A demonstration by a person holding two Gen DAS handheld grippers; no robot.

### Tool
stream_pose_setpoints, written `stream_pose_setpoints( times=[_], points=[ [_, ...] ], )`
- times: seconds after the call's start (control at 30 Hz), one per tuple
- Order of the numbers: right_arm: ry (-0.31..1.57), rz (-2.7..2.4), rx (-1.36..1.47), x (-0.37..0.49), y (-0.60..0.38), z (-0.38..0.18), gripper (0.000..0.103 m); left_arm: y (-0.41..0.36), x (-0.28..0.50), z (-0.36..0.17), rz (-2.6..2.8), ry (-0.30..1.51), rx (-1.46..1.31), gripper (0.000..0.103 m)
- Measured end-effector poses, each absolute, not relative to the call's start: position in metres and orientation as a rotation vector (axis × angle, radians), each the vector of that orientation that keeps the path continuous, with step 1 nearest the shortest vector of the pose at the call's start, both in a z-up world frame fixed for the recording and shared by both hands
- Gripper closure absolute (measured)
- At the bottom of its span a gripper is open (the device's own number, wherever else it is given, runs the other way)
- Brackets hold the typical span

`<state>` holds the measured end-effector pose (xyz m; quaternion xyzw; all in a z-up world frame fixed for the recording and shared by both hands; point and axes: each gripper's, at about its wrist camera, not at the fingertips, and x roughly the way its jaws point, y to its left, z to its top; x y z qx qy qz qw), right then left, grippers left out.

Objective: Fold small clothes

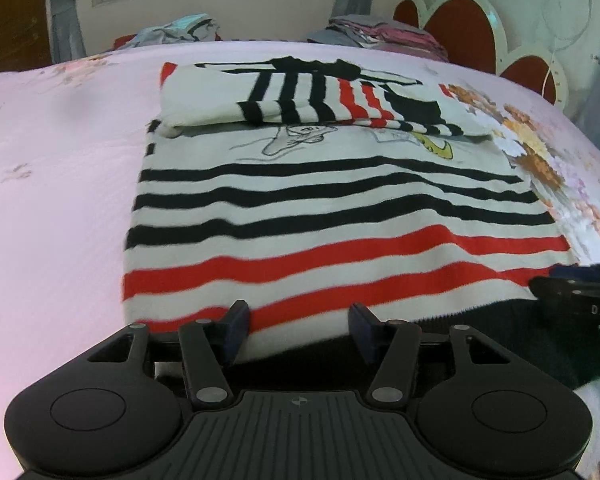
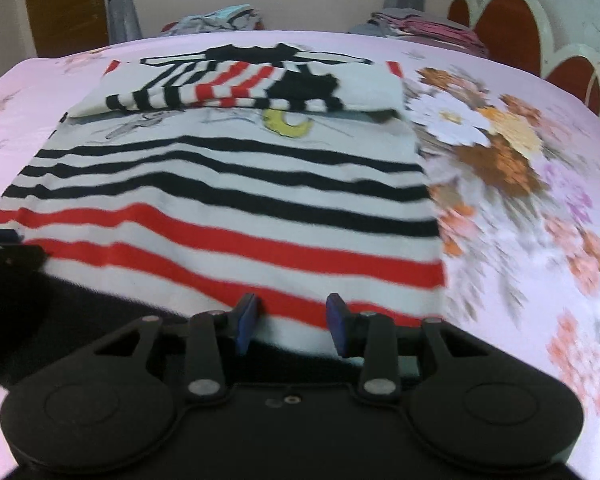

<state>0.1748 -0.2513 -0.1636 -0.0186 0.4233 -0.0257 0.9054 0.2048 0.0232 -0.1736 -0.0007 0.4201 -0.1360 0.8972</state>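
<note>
Altogether 1 striped sweater (image 1: 332, 216) lies flat on the pink floral bedsheet (image 1: 52, 184), with 2 grippers at its near hem and 2 piles of clothes at the far edge of the bed: 1 loose heap (image 1: 180, 30) on the left and 1 neat stack (image 1: 380, 32) on the right. The sweater's upper part, sleeves included, is folded down over the chest, so the folded bundle sits across the far end. Its long axis runs away from both cameras, black hem nearest, and its stripes run crosswise: 4 black bands beyond the red ones on the body.

The left gripper (image 1: 298, 330) sits at the near hem toward the sweater's left side, its jaws standing moderately apart with the hem between them; whether the pads press the cloth I cannot tell. The right gripper (image 2: 292, 322) sits at the same hem toward the right corner, jaws set narrower, cloth likewise between them, grip equally unclear. Each gripper shows at the edge of the other's view.
</note>
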Motion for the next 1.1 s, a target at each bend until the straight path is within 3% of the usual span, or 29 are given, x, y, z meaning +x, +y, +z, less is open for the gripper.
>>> stream_pose_setpoints(
  times=[0.47, 0.87, 0.9, 0.97, 1.1],
  points=[
    [0.881, -0.132, 0.044, 0.122, -0.282, -0.16, 0.053, 0.096, 0.159, -0.179, -0.213, 0.893, -0.141, 0.042],
    [0.905, -0.141, 0.159, 0.112, -0.283, -0.168, 0.051, 0.083, 0.157, -0.191, -0.32, 0.926, -0.254, 0.042],
    [0.906, -0.141, 0.158, 0.112, -0.283, -0.168, 0.054, 0.082, 0.157, -0.191, -0.326, 0.923, -0.254, 0.043],
    [0.907, -0.133, 0.175, 0.112, -0.282, -0.168, 0.063, 0.081, 0.159, -0.192, -0.339, 0.924, -0.258, 0.061],
    [0.908, -0.129, 0.208, 0.111, -0.282, -0.168, 0.077, 0.089, 0.164, -0.195, -0.339, 0.932, -0.284, 0.078]
  ],
)
